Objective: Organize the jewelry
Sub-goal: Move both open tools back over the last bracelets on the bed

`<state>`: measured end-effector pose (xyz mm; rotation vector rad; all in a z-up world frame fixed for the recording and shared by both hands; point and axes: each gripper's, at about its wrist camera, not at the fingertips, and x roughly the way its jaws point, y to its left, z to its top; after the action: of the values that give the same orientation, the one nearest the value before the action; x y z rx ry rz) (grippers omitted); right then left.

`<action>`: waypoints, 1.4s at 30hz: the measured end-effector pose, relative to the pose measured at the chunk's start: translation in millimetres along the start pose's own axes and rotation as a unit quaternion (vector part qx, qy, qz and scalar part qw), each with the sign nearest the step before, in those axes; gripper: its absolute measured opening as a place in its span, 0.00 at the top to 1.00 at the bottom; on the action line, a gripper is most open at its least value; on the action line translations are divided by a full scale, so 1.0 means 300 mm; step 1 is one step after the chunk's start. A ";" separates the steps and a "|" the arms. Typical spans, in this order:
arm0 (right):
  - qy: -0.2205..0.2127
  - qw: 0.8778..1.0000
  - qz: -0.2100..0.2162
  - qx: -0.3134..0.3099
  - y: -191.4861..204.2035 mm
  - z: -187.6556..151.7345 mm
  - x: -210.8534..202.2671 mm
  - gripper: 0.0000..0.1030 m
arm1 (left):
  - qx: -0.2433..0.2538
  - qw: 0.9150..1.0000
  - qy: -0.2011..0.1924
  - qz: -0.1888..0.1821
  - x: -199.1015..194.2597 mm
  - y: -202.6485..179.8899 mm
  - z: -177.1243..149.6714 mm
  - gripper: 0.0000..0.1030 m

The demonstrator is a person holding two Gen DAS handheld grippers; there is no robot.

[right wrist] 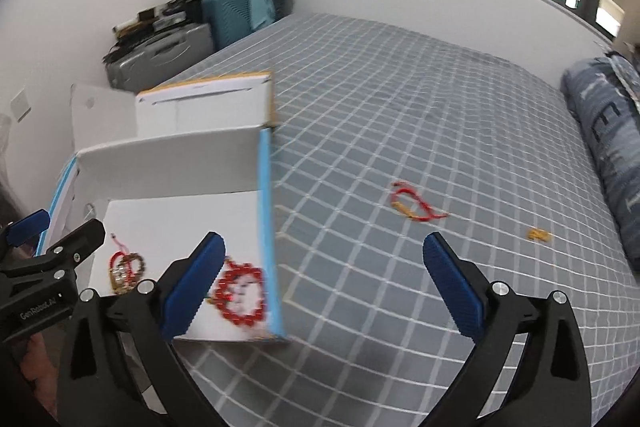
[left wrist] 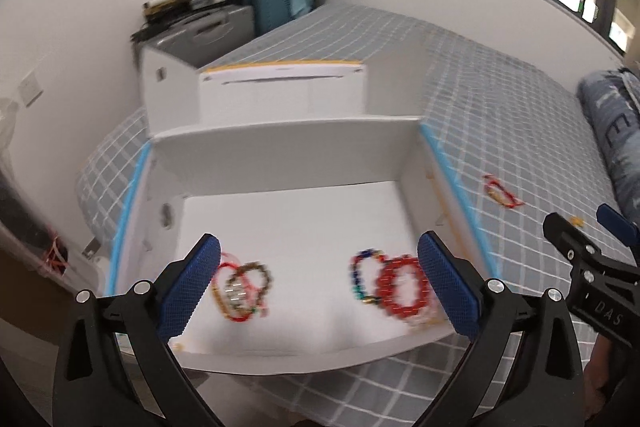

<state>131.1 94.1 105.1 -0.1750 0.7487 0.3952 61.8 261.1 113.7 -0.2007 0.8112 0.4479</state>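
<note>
Legible markings on gripper bodies

Right gripper (left wrist: 580,227) body reads "DAS"; left gripper (right wrist: 60,231) body reads "GenRobot.AI". No other text is readable.

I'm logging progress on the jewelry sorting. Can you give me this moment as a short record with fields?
surface: bed with grey checked cover
container: open white box
in box: red bead bracelet, blue bead bracelet, red-and-brown tangle
still on bed: red cord bracelet, small gold piece
left claw: open, holding nothing, above box
right claw: open, holding nothing, over bed
</note>
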 end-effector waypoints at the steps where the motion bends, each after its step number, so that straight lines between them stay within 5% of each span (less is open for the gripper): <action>1: -0.002 1.000 -0.006 0.007 -0.047 -0.002 -0.010 0.07 | 0.005 1.000 -0.001 -0.003 -0.001 -0.019 -0.001 0.06; 18: 0.010 0.993 -0.091 0.076 -0.589 -0.083 0.033 0.07 | 0.097 0.992 0.008 -0.077 0.116 -0.591 0.021 0.06; 28: 0.038 0.989 -0.105 0.098 -0.833 -0.073 0.244 0.07 | 0.128 0.987 0.011 -0.101 0.291 -0.878 0.061 0.06; 42: 0.070 0.984 -0.107 0.127 -1.023 -0.086 0.562 0.07 | 0.110 0.987 0.055 -0.101 0.668 -1.009 0.117 0.06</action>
<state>352.3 -145.1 -25.3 -0.0428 0.9021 0.0813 344.5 65.8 -9.2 -0.1022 0.9312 0.1547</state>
